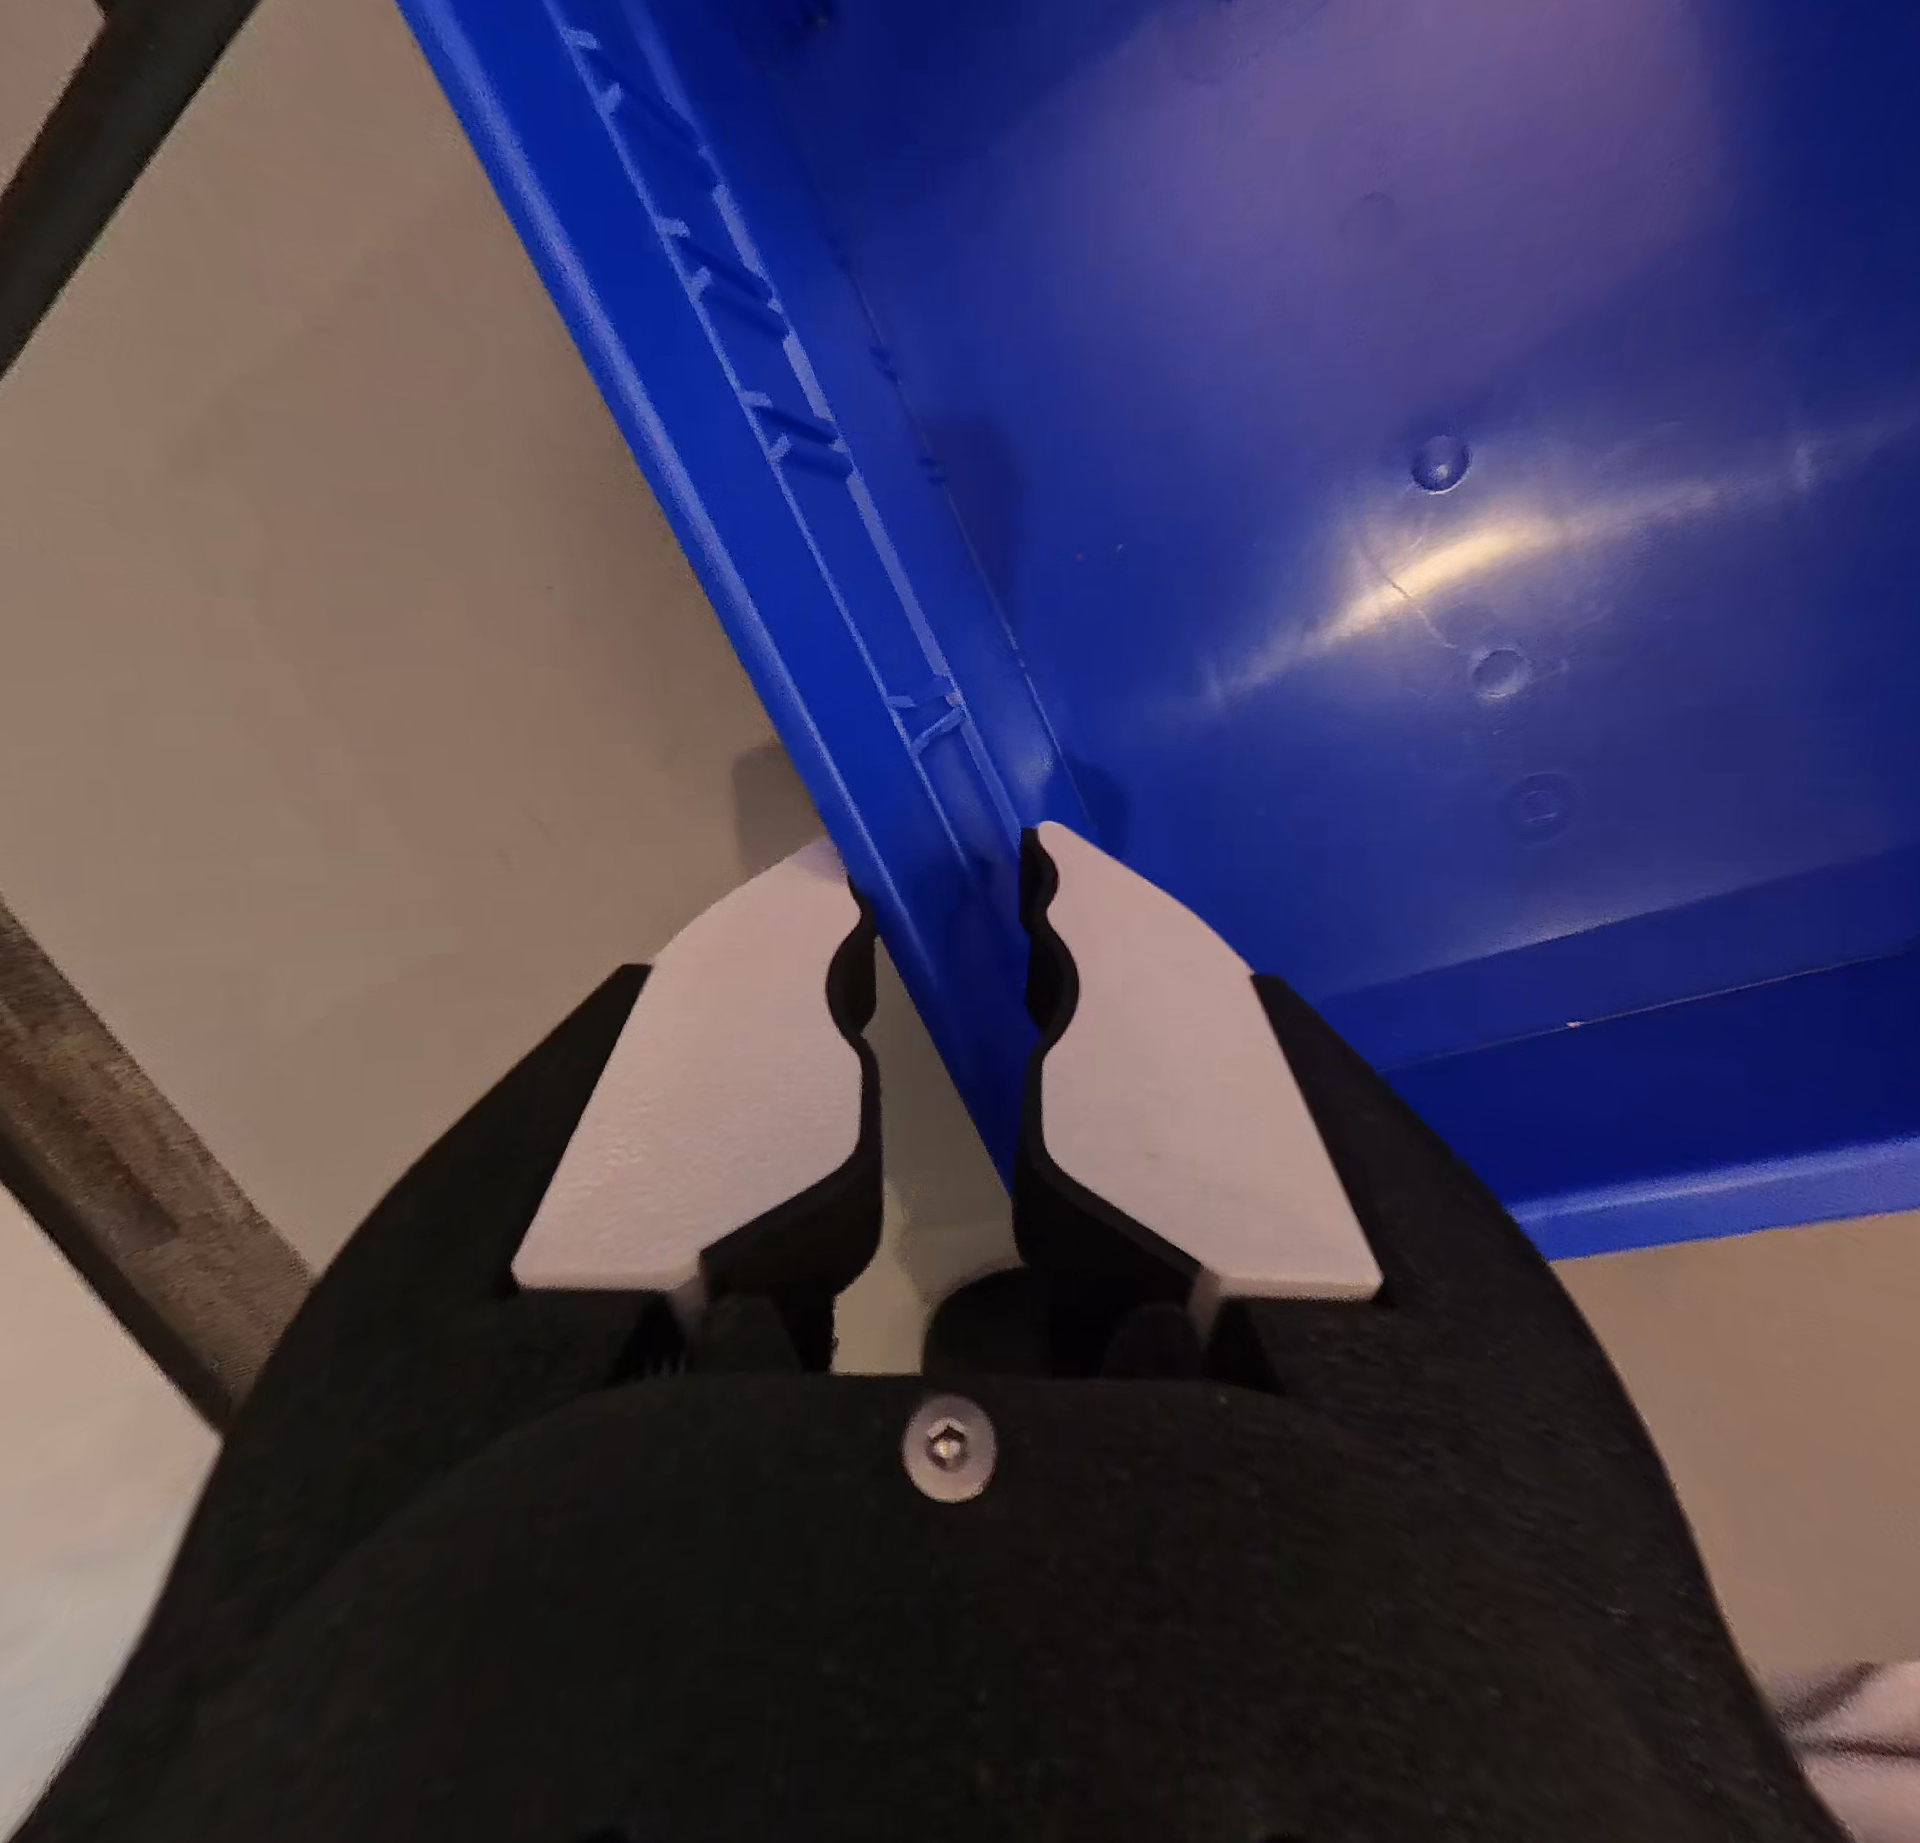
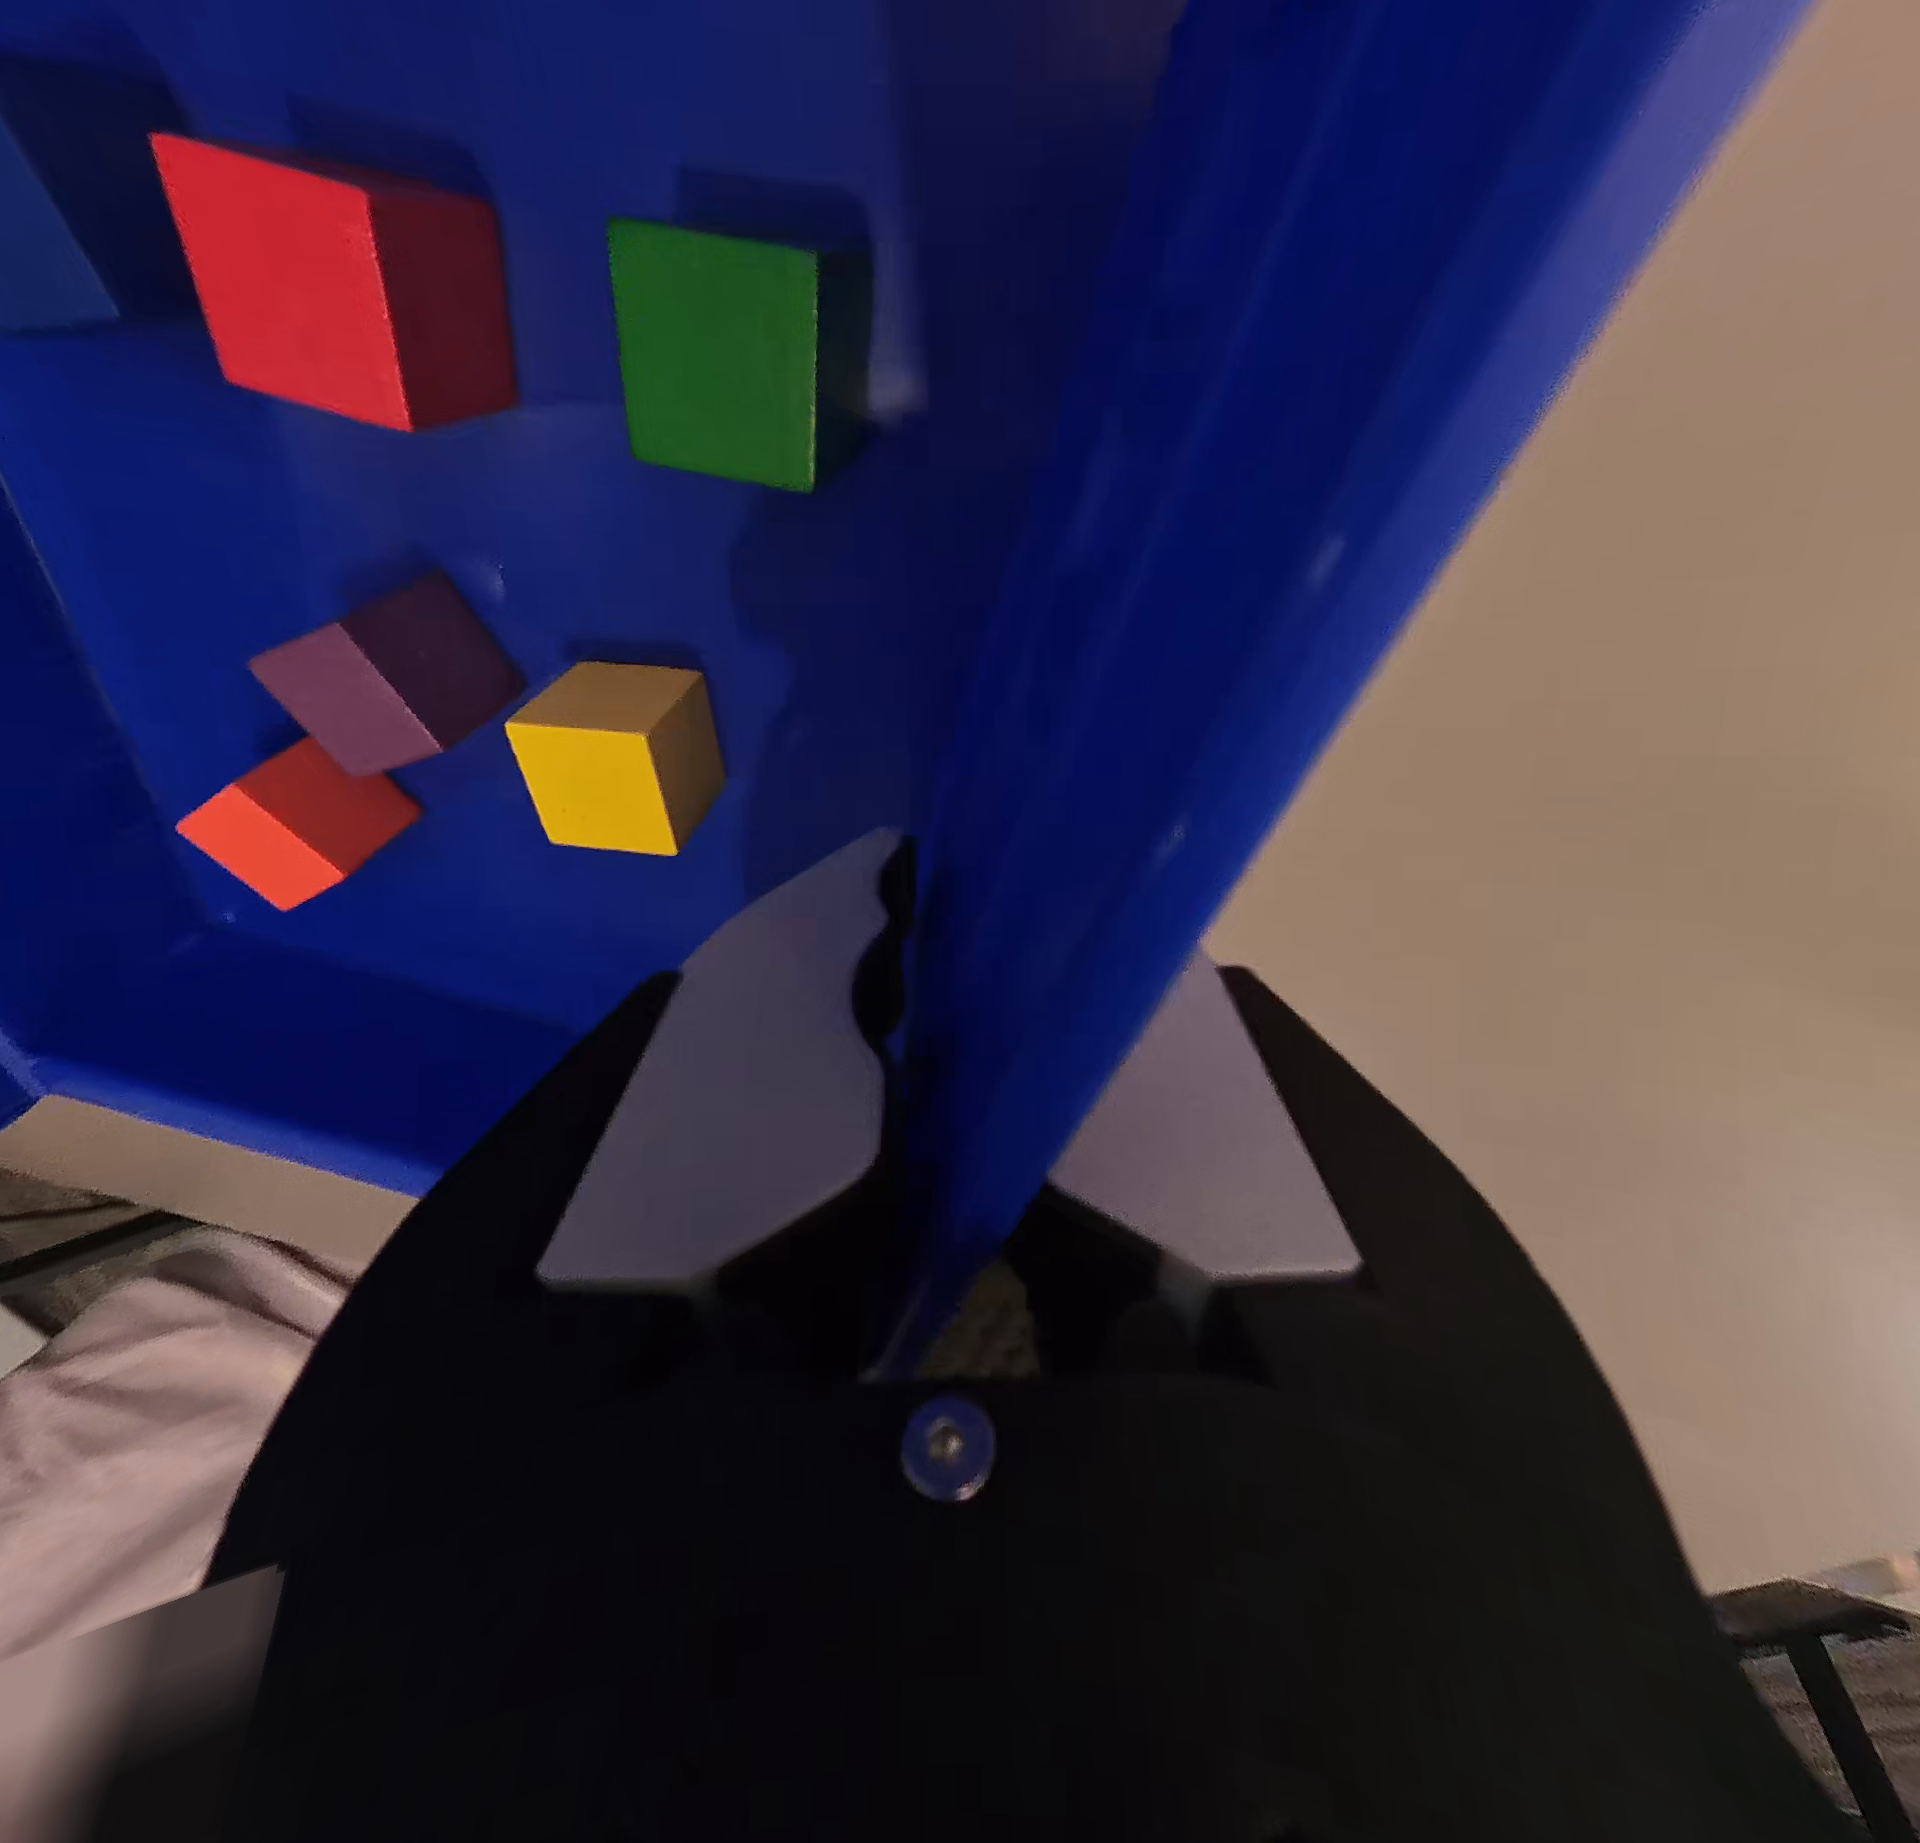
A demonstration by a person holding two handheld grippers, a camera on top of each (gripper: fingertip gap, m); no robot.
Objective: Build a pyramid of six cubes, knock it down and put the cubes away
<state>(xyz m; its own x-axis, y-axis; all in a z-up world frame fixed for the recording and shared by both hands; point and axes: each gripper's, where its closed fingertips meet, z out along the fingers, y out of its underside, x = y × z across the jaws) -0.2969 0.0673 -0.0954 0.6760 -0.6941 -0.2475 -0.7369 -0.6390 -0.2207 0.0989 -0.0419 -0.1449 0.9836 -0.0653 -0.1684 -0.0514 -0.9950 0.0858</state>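
Observation:
A blue plastic bin (image 1: 1351, 339) fills both views. My left gripper (image 1: 940, 879) straddles the bin's left side rim and is shut on it. My right gripper (image 2: 1039, 920) is shut on the bin's right wall (image 2: 1195, 443); its outer finger is partly hidden behind the wall. In the right wrist view several cubes lie loose on the bin floor: a large red one (image 2: 301, 276), a green one (image 2: 717, 349), a purple one (image 2: 384, 681), an orange-red one (image 2: 291, 827) touching the purple one, a yellow one (image 2: 613, 754), and a blue one (image 2: 42, 235) cut off at the left edge.
A beige tabletop (image 1: 312, 546) lies beside the bin, with a dark frame bar (image 1: 104, 131) at the far left. Grey fabric (image 2: 135, 1378) shows below the bin at the lower left. A dark stand (image 2: 1818, 1637) sits at the lower right.

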